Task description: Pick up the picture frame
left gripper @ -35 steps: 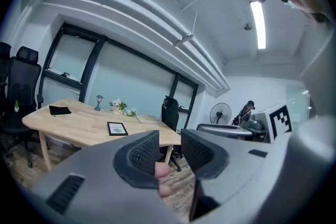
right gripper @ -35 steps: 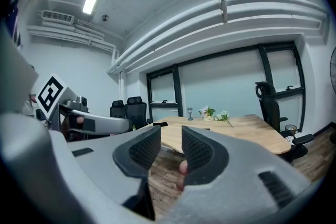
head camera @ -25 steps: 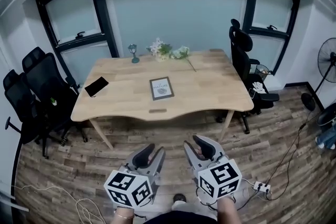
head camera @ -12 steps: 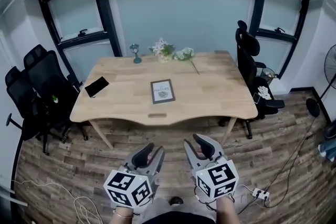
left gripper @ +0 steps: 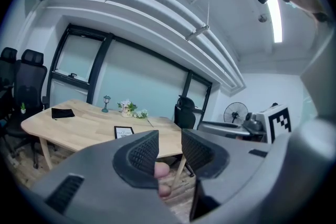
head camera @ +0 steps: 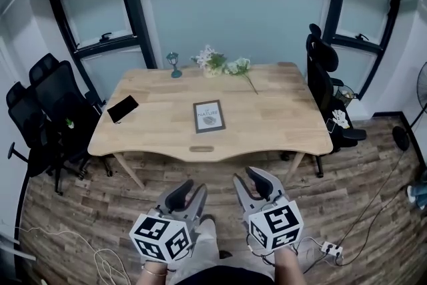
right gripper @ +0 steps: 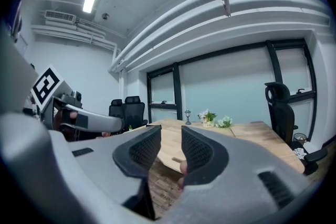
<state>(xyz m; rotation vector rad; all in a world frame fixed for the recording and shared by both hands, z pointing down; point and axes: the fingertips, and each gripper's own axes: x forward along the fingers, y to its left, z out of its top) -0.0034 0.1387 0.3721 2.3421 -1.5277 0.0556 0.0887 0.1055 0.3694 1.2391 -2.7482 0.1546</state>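
Note:
The picture frame (head camera: 208, 117) lies flat near the middle of the wooden table (head camera: 280, 123), dark border round a pale print; it also shows small in the left gripper view as the frame (left gripper: 124, 132). Both grippers hang over the floor well short of the table's front edge. The left gripper (head camera: 189, 193) and the right gripper (head camera: 248, 184) stand side by side, each open with nothing between its jaws. In the gripper views the left gripper (left gripper: 169, 150) and right gripper (right gripper: 170, 150) point toward the table.
A black phone (head camera: 123, 109), a small lamp figure (head camera: 174, 65) and flowers (head camera: 223, 65) sit on the table. Black office chairs (head camera: 47, 110) stand at the left, another chair (head camera: 323, 87) at the right. Cables and a power strip (head camera: 327, 247) lie on the wood floor.
The table and frame have drawn slightly nearer and shifted right in the head view as I step forward. Both grippers keep the same open stance.

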